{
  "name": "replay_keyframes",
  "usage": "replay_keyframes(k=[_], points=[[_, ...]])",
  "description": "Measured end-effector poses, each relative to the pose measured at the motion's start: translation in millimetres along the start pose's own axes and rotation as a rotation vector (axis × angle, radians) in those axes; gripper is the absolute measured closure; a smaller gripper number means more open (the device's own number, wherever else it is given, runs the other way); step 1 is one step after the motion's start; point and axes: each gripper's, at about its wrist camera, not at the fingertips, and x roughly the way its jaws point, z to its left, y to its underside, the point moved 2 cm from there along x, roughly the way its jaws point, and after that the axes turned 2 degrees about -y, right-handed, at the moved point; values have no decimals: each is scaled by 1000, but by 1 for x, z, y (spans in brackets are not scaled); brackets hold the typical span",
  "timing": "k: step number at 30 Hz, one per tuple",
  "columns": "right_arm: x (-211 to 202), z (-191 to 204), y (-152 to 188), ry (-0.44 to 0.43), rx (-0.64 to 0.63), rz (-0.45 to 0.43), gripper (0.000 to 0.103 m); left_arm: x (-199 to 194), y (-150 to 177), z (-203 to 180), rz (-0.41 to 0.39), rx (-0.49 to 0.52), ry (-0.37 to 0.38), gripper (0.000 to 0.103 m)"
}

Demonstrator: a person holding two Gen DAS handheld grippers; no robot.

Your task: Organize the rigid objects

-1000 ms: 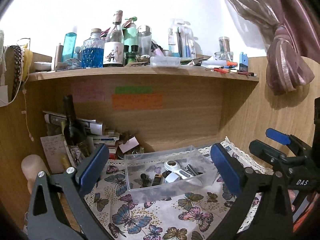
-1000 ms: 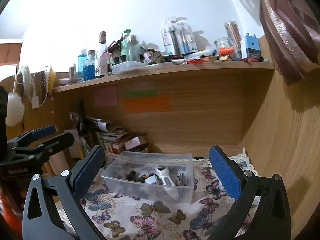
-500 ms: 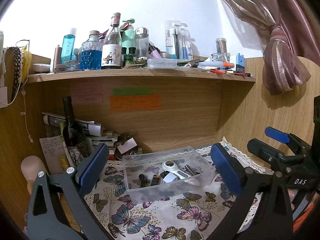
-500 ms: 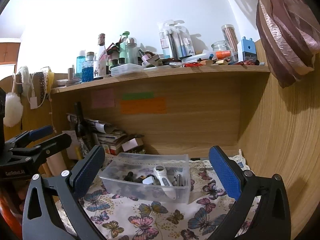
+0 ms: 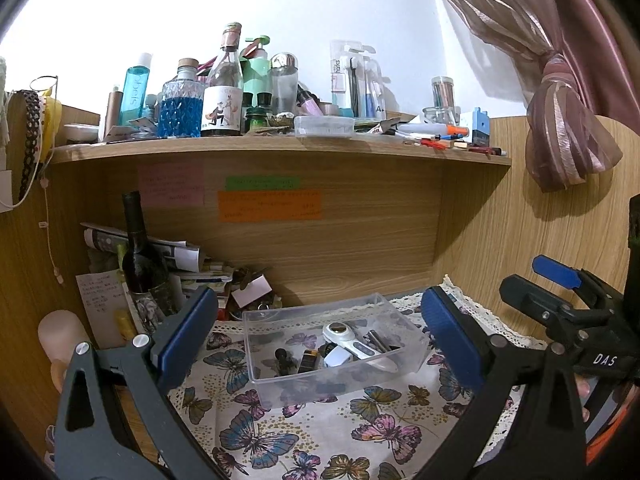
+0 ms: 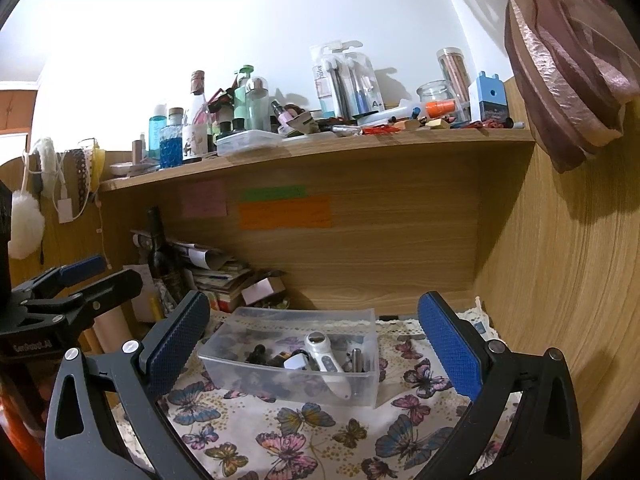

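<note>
Clear bin (image 5: 336, 344) sits lower centre of both views on the butterfly cloth (image 5: 320, 432), under the shelf (image 5: 280, 148). Inside: a white handheld device (image 5: 352, 344) with a round metal head, a few dark small parts, a metal cylinder (image 6: 357, 360). In the right view the device (image 6: 326, 360) lies with its head toward the back wall.

Left gripper (image 5: 320, 340): blue pads wide apart, holding nothing, touching nothing; the bin shows between them. Right gripper (image 6: 320, 344): same, pads spread wide, empty, the bin framed in the gap. Each gripper also shows at the edge of the other's view: the right one at the right edge of the left view, the left one at the left edge of the right view.

Versus 1.0 s ago: the bin and its contents look the same. Both views frame more of the wall above the shelf, so the shelf sits lower in frame, and the bin reads a little smaller and farther. The spread of both grippers is unchanged.

Readable text: "DAS" on the right gripper body in the left view; "A+" on the blister pack (image 5: 360, 80) on the shelf; "harks" partly visible on the same pack. Blue bottle (image 5: 136, 92) at upper left has vertical lettering, not legible for certain. Print on the left gripper body in the right view is too blurred. Pink (image 5: 171, 184), green (image 5: 262, 182) and orange (image 5: 270, 205) notes on the back panel carry writing too small to read.

Dark wine bottle (image 5: 140, 256) stands at left, beside stacked papers.
</note>
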Motion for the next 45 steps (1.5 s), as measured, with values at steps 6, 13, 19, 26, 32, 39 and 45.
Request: replay_keyframes(k=[6, 13, 19, 26, 32, 39, 45], points=[[-1, -1, 0, 7, 4, -1, 0, 1, 0, -1, 1, -1, 3, 0], [1, 0, 0, -4, -5, 3, 0, 3, -1, -1, 3, -7, 0, 0], [4, 2, 1, -11, -13, 7, 0, 4, -1, -3, 3, -9, -3, 0], [7, 1, 2, -15, -11, 18, 0, 5, 1, -5, 5, -5, -4, 0], [8, 1, 2, -17, -14, 19, 0, 6, 1, -5, 4, -8, -2, 0], [8, 2, 2, -15, -15, 19, 0, 8, 1, -6, 9, -10, 0, 0], [10, 1, 3, -20, -15, 25, 0, 10, 1, -5, 18, -26, 5, 0]])
